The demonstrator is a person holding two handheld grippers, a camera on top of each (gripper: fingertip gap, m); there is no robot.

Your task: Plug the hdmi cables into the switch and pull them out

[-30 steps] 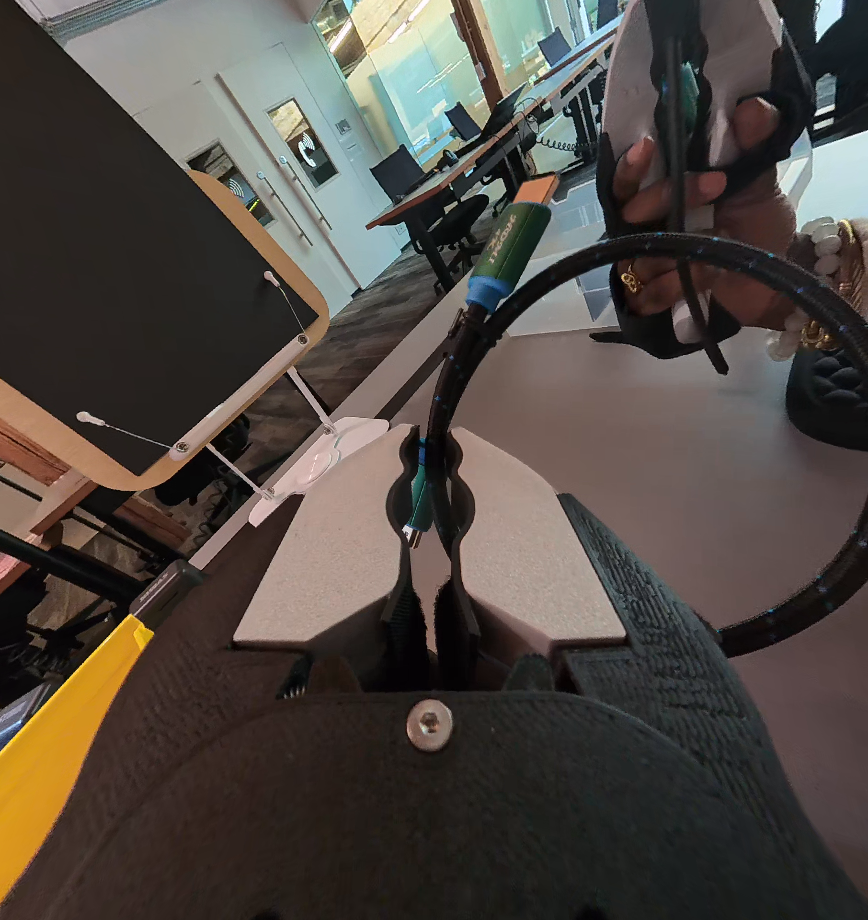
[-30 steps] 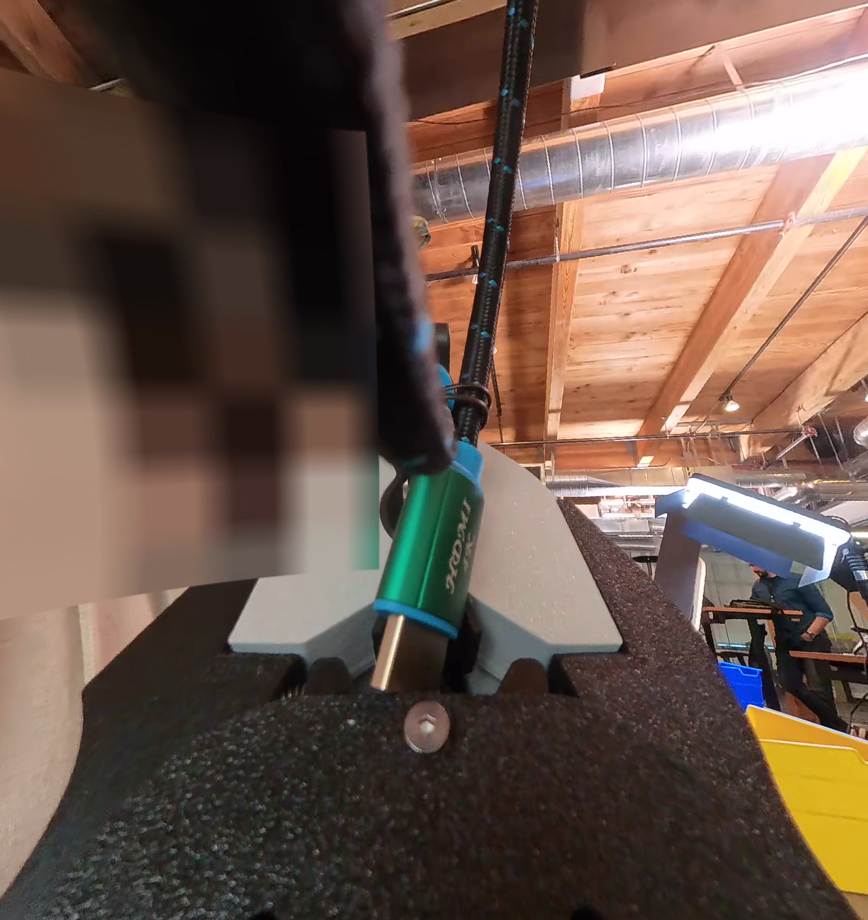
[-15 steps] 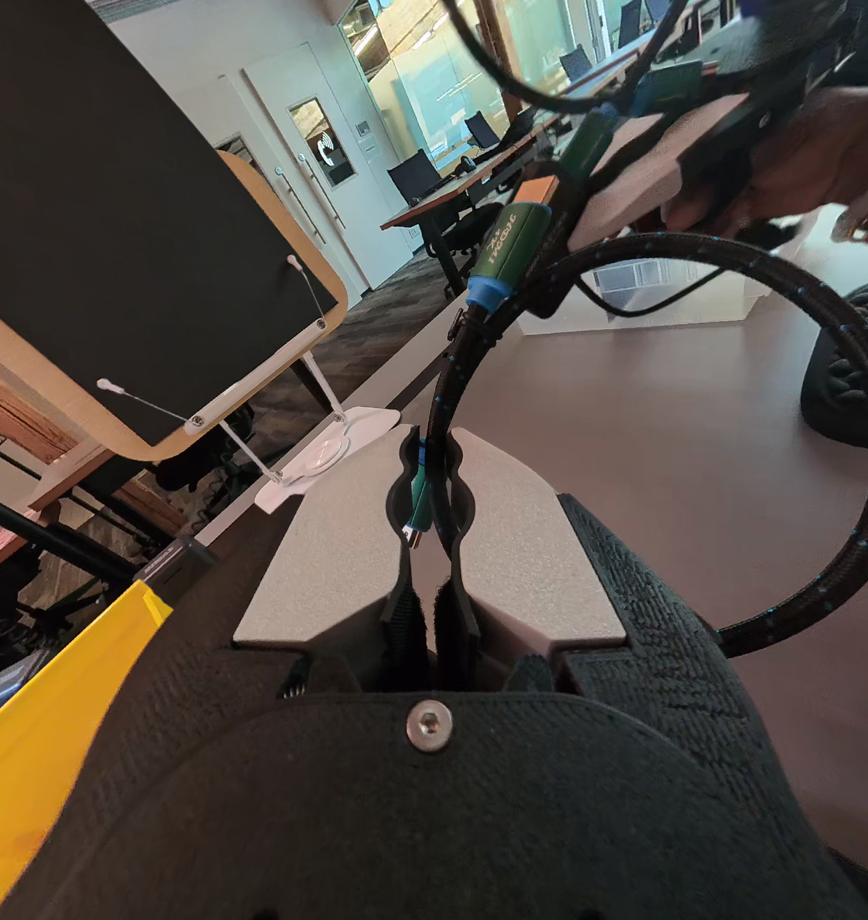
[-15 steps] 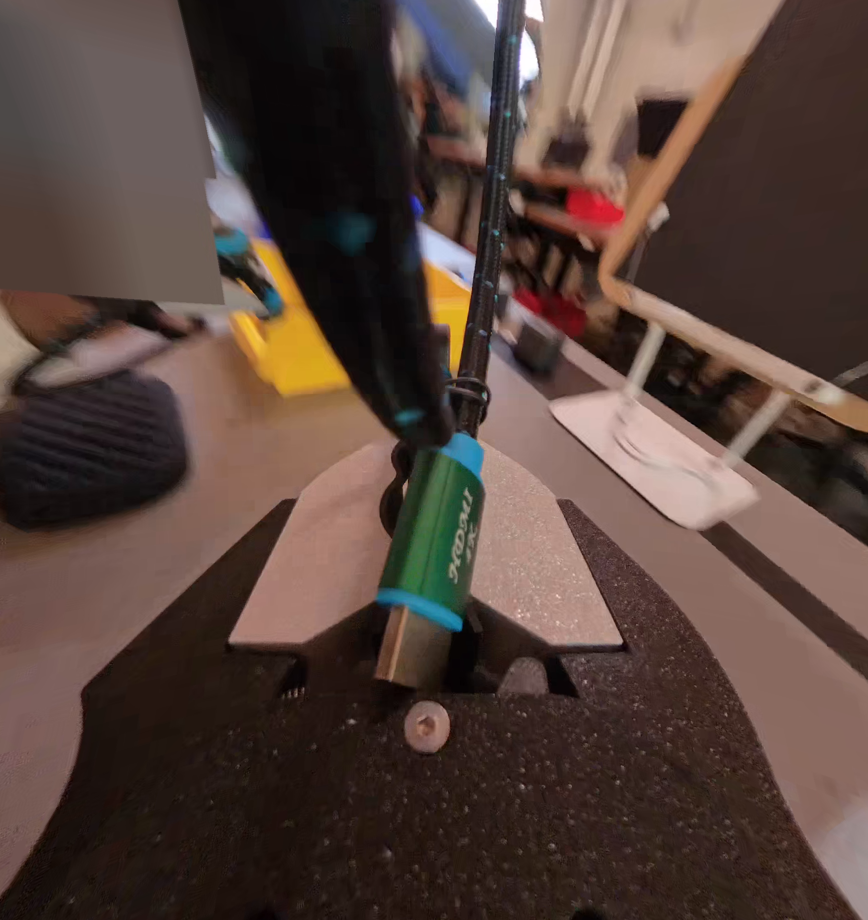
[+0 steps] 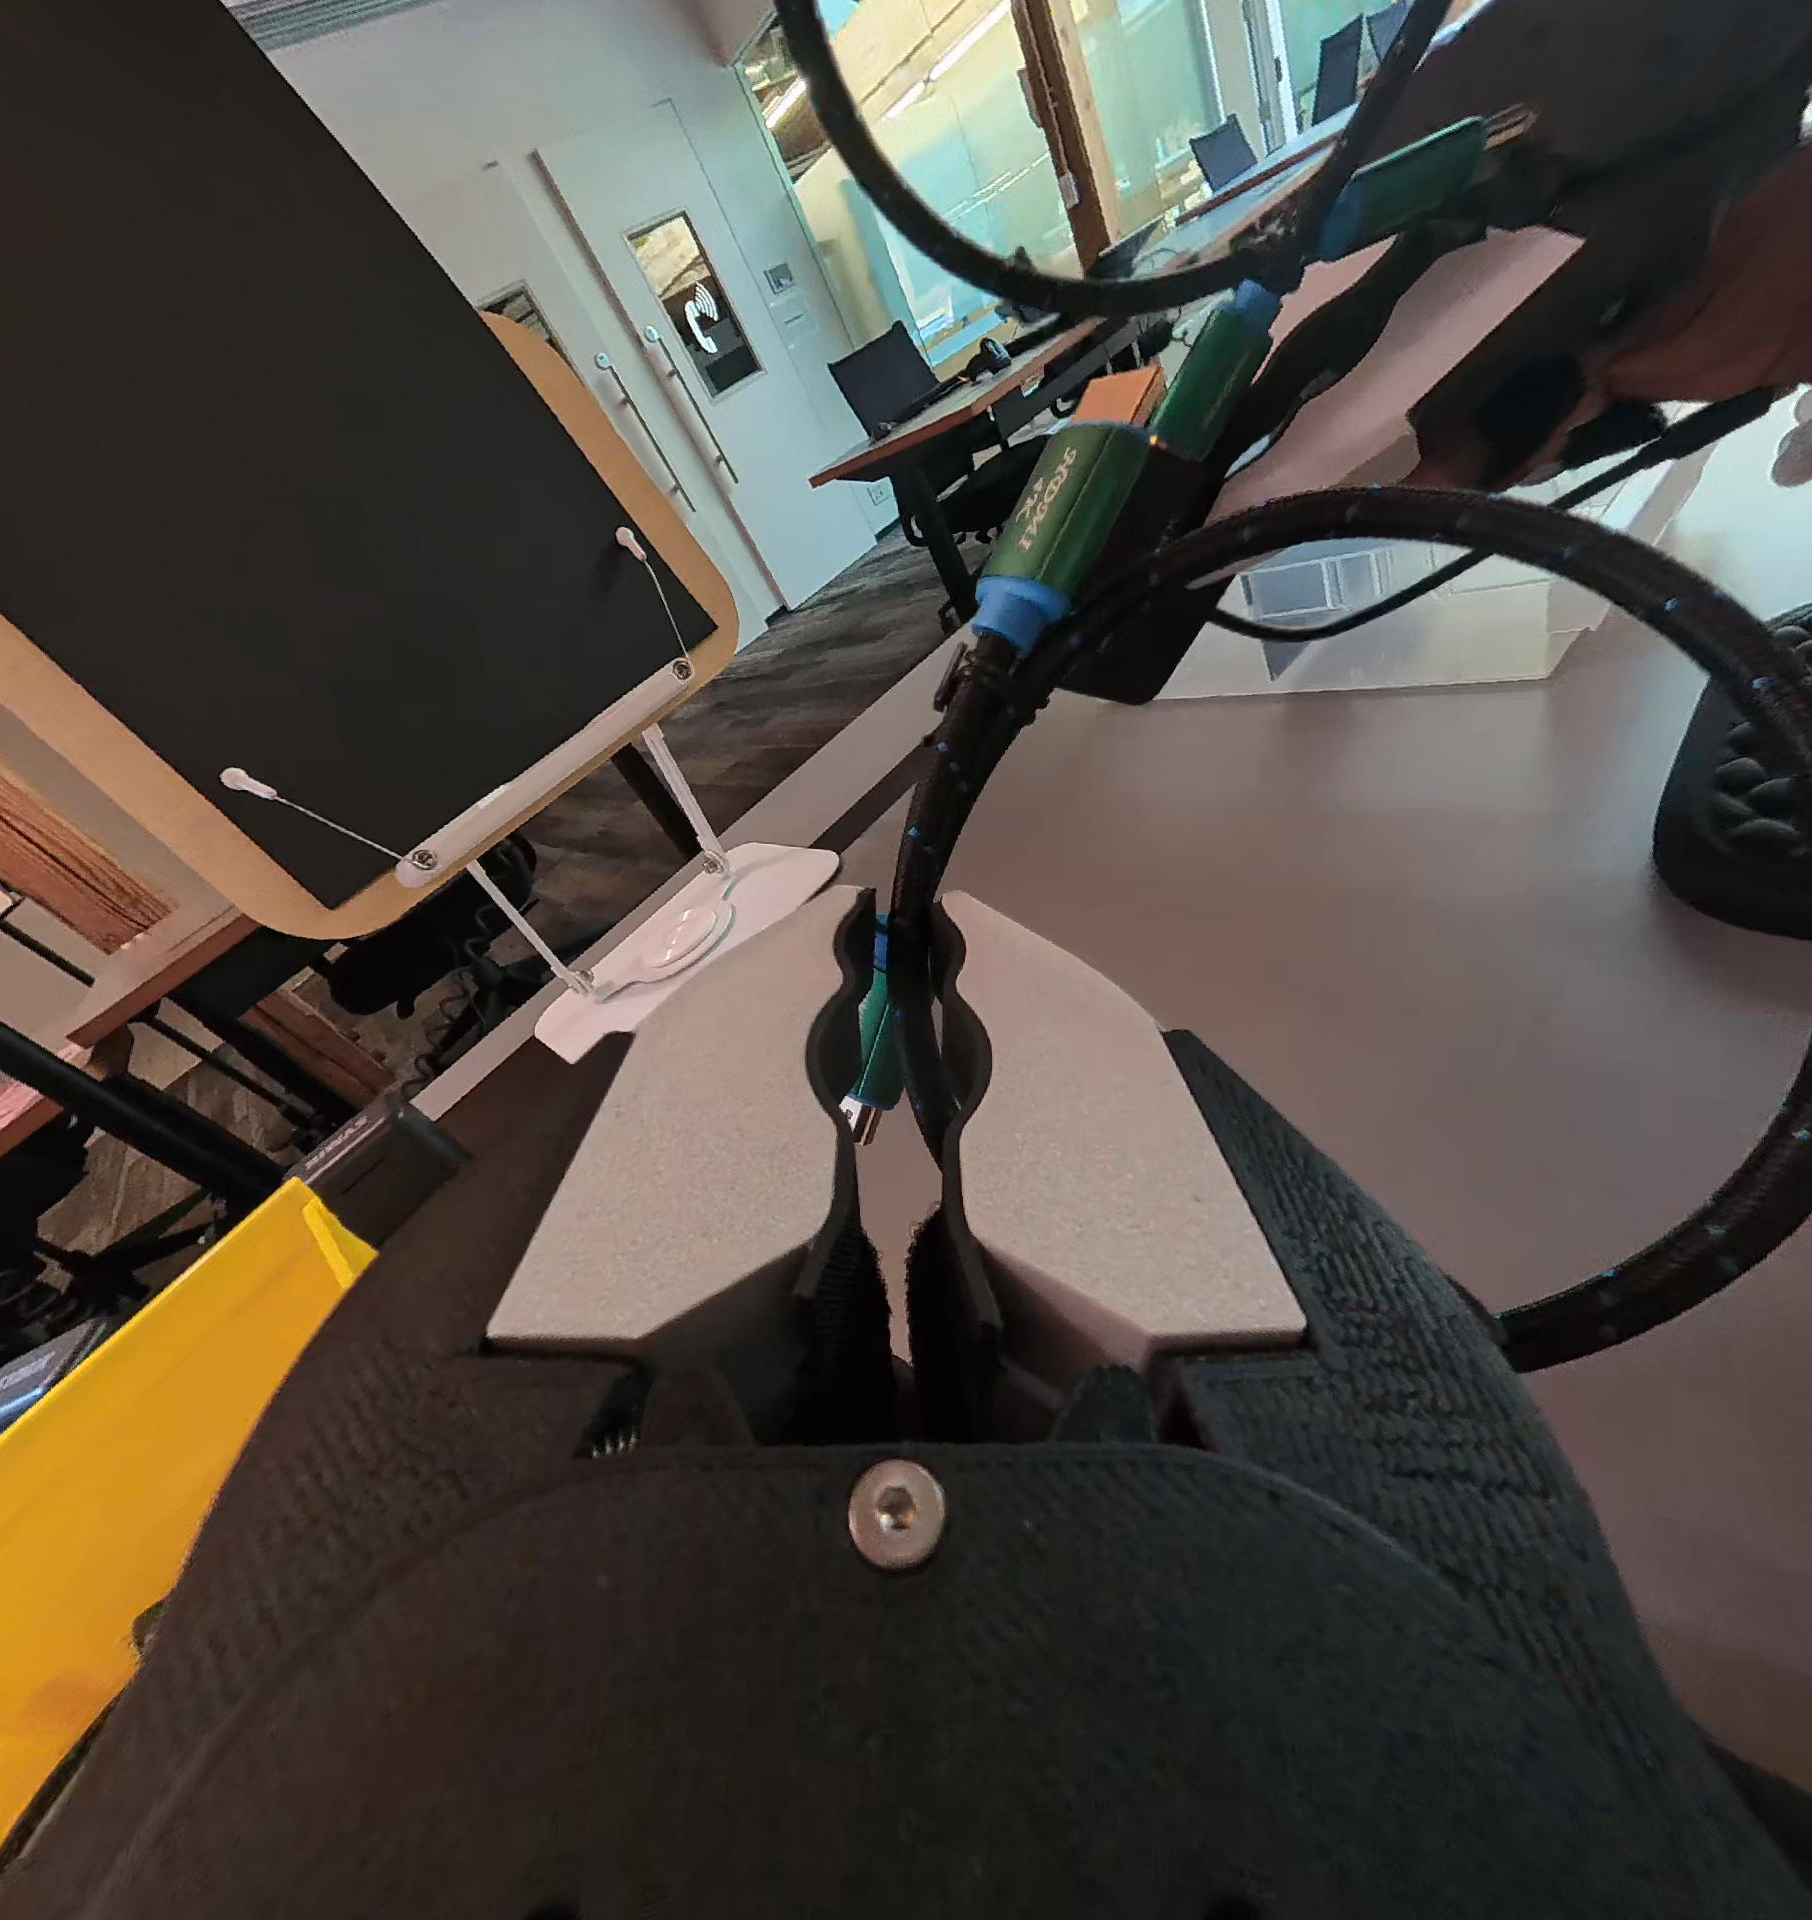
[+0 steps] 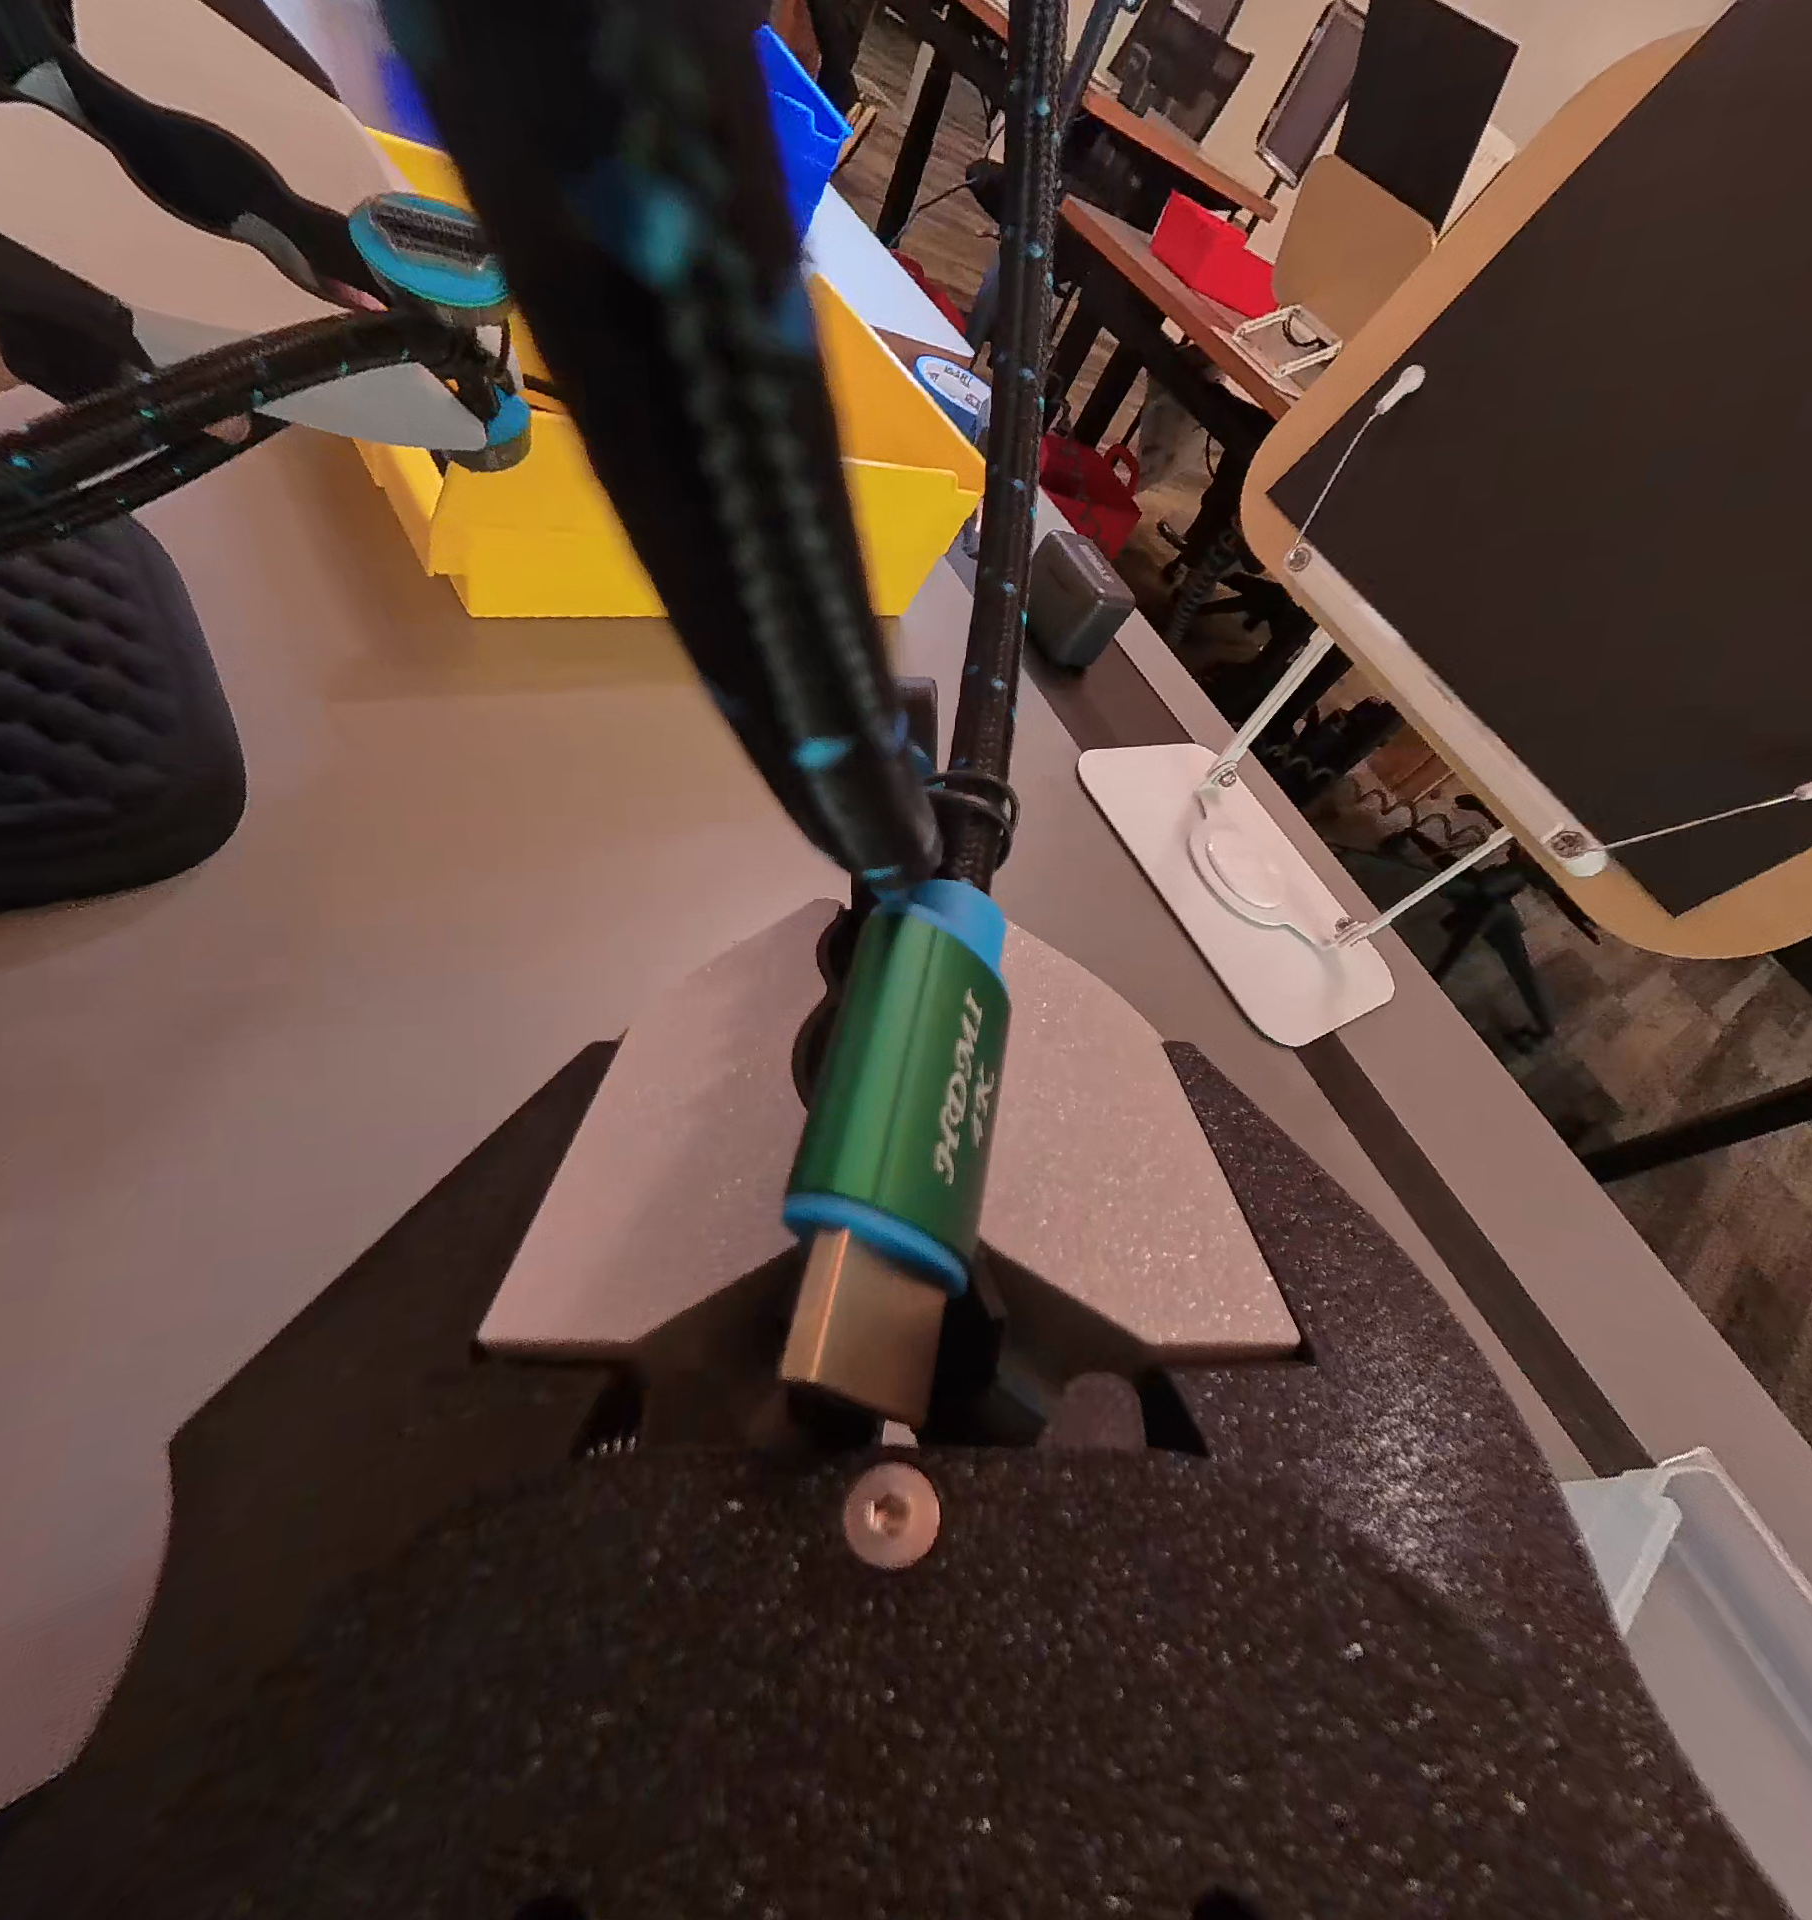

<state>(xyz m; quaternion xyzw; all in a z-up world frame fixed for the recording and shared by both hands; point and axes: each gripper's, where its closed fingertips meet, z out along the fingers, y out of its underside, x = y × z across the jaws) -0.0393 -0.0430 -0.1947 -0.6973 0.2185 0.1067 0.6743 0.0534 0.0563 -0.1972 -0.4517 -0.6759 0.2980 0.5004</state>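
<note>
Grey table (image 6: 466, 831) carries yellow bin (image 6: 569, 540), white stand base (image 6: 1234, 894).

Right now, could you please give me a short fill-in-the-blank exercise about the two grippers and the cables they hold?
1. The plug in the right gripper has a ____ body with blue rings.
2. The left gripper is ____ on a braided black cable.
3. That cable bends into a wide ____ over the table.
4. Behind the cables in the right wrist view stands a ____ bin.

Missing words: green; shut; loop; yellow
</note>
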